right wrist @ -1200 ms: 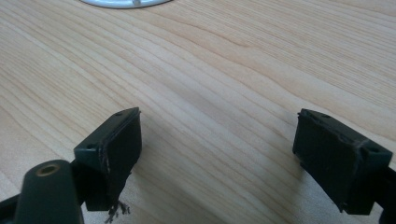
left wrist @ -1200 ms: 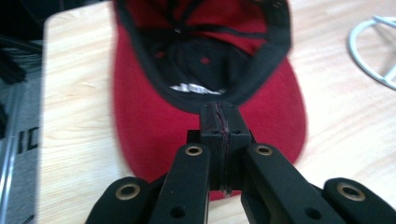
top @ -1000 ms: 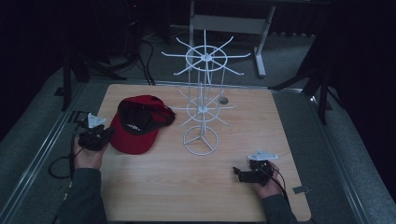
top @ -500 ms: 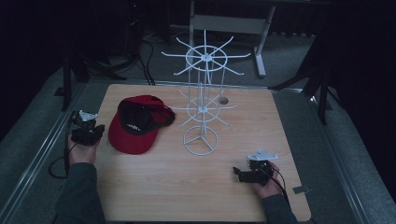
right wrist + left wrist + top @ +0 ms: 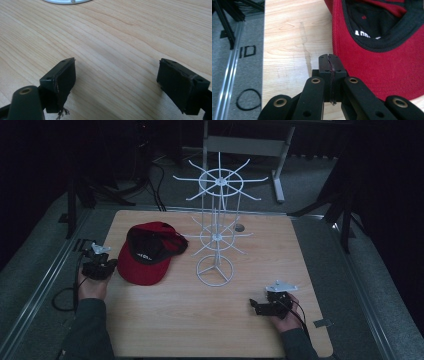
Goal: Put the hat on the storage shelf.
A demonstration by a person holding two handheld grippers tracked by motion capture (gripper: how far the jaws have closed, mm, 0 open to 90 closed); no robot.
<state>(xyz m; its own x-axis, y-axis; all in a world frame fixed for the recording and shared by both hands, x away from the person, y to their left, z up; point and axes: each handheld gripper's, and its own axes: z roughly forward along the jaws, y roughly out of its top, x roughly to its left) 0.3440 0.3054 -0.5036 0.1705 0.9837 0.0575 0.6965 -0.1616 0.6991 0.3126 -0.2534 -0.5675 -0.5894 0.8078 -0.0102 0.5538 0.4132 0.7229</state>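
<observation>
L gripper [image 5: 102,265] at table's left edge, jaws pressed together w/ nothing between, R gripper [image 5: 256,306] low near front right, jaws wide apart, both forearms entering from bottom

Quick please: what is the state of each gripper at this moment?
Left gripper: closed, holding nothing, beside the red cap.
Right gripper: open, empty, over the wooden table.
</observation>
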